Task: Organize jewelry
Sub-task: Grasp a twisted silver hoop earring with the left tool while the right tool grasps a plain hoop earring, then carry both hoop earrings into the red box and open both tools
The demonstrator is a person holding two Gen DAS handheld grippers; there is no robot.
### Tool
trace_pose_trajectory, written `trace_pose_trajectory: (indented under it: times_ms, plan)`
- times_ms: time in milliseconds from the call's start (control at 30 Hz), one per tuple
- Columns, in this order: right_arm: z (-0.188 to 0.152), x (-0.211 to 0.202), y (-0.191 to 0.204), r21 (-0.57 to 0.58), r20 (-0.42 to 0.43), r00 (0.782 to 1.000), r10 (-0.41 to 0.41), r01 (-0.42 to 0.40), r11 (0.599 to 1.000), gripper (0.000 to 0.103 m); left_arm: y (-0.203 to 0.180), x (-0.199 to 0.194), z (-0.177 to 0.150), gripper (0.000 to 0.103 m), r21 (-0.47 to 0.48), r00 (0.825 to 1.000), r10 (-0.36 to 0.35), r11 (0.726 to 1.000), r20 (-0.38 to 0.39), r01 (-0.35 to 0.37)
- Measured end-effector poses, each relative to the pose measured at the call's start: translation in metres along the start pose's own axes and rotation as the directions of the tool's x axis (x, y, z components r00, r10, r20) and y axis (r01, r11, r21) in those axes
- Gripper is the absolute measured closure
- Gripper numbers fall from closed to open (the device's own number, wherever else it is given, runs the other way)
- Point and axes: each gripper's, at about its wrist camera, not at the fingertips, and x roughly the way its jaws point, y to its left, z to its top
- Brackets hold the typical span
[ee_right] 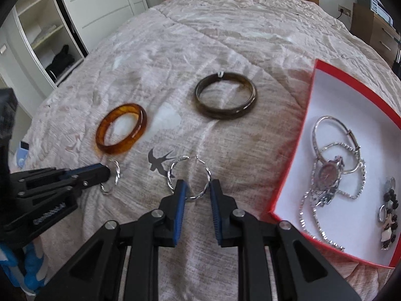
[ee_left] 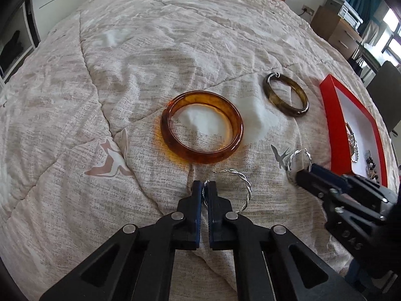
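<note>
Right wrist view, left to right: the left gripper [ee_right: 106,173] at centre left is clenched on one silver hoop [ee_right: 114,178]; an amber bangle [ee_right: 121,132] lies above it; the right gripper [ee_right: 198,188] at lower centre stands parted around a second hoop [ee_right: 190,178], not yet pinching; a dark bangle [ee_right: 225,96] sits upper centre; the red box [ee_right: 351,80] fills the right. Best close squarely on the wire, then lift straight before carrying both hoops boxward.
</note>
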Motion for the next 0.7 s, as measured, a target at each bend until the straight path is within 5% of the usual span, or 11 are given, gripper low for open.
trace_pose_trajectory:
  times_ms: [233, 700]
  plan:
    - [-0.005, 0.002, 0.002, 0.013, -0.031, 1.000, -0.003, 0.004, 1.000, 0.095, 0.002, -0.008, -0.004, 0.099, 0.003, 1.000, 0.008, 1.000, 0.005, -0.008]
    - [-0.020, -0.067, 0.014, 0.027, 0.078, 0.995, 0.061, -0.063, 0.998, 0.098, -0.007, -0.057, -0.016, 0.099, 0.015, 0.998, 0.024, 1.000, 0.063, -0.025]
